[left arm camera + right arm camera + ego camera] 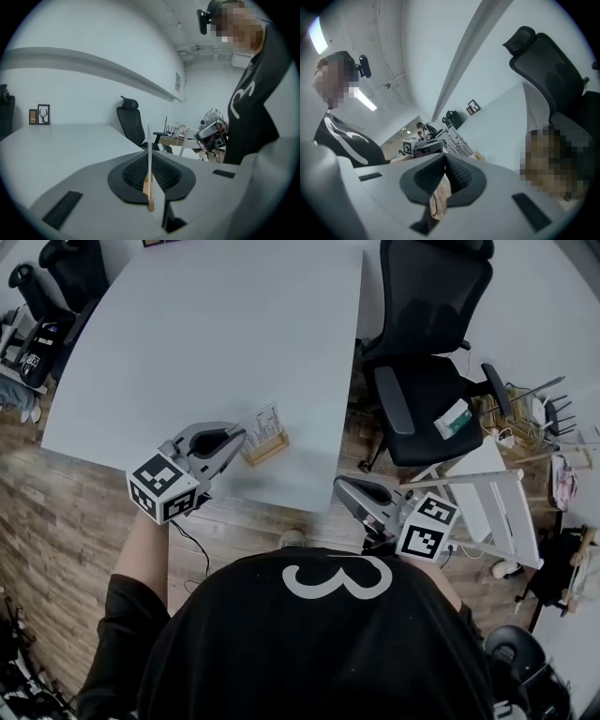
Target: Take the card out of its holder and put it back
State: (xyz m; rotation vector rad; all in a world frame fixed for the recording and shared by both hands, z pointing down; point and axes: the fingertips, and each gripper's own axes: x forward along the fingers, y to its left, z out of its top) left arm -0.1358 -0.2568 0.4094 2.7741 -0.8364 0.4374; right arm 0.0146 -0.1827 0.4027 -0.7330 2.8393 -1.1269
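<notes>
Grey left gripper (238, 441) is clamped on the left edge of the white card (266, 418), which stands in its wooden holder (267, 448) by the table's (206, 334) near edge. Right gripper (347, 490), jaws pressed together and empty, hangs right of the table.

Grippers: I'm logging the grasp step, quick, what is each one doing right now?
Left gripper: shut on the card, which sits in its wooden holder.
Right gripper: shut, holding nothing.

Head view looks steeply down on the table (206, 352); low gripper views face each other at its 5 o'clock corner.
</notes>
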